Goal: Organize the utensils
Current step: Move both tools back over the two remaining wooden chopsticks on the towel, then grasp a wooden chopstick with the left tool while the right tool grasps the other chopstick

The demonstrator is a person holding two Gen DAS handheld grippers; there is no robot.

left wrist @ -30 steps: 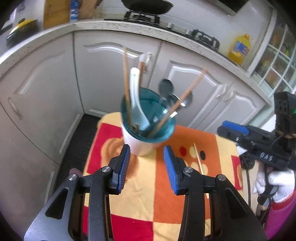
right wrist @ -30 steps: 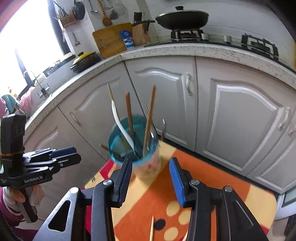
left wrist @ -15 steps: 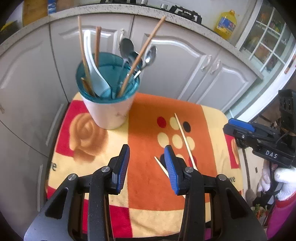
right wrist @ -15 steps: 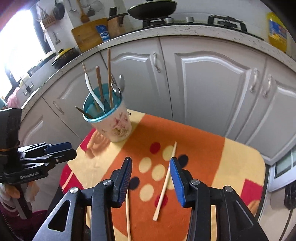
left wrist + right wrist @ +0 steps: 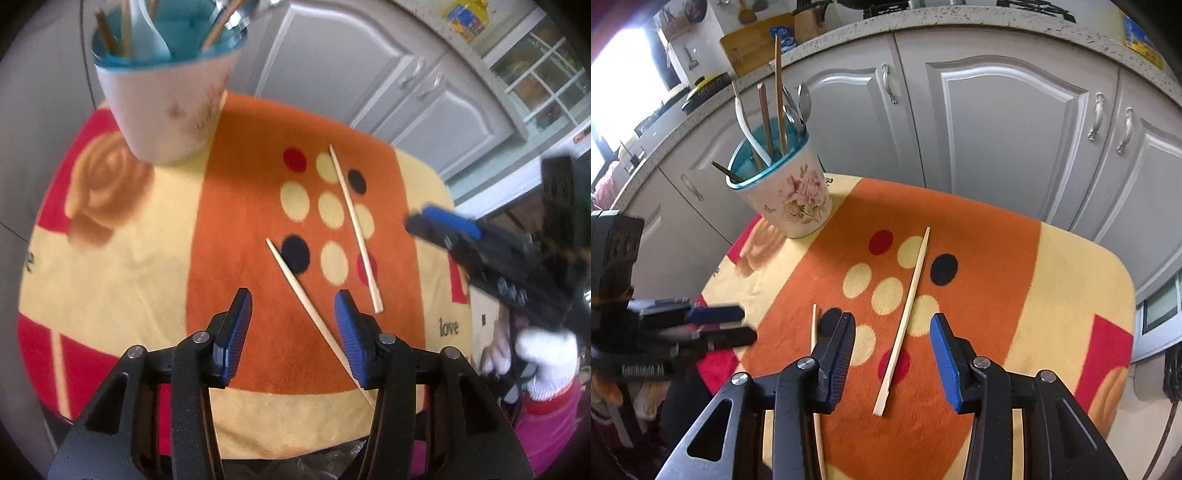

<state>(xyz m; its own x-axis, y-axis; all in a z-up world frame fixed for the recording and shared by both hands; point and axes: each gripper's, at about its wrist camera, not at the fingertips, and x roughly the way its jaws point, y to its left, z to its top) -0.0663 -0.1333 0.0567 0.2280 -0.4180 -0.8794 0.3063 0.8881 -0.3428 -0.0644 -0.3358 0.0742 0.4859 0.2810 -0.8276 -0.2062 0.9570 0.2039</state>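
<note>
Two pale wooden chopsticks lie loose on an orange, yellow and red cloth [image 5: 240, 221] [image 5: 997, 258]. My left gripper [image 5: 293, 299] hovers low over the nearer chopstick [image 5: 291, 275]. Its jaws are opening, the stick runs between them and the pads do not touch it. My right gripper [image 5: 893, 321] stands open over the other chopstick [image 5: 908, 314], which also lies between its jaws untouched. At the cloth's far left corner a floral cup [image 5: 166, 110] [image 5: 798, 199] with a teal lining holds chopsticks and spoons. Each gripper shows in the other's view: right gripper [image 5: 436, 225], left gripper [image 5: 716, 325].
Grey cabinet doors [image 5: 997, 122] stand close behind the small table, under a speckled counter [image 5: 960, 22] with a cutting board [image 5: 753, 48] and a yellow bottle [image 5: 465, 18]. A white-gloved hand [image 5: 543, 354] holds the right gripper. The cloth's edges drop off near both grippers.
Both grippers have come down and tilted toward the cloth, from facing the cup to hanging over the loose chopsticks. The left jaws stand wider than before.
</note>
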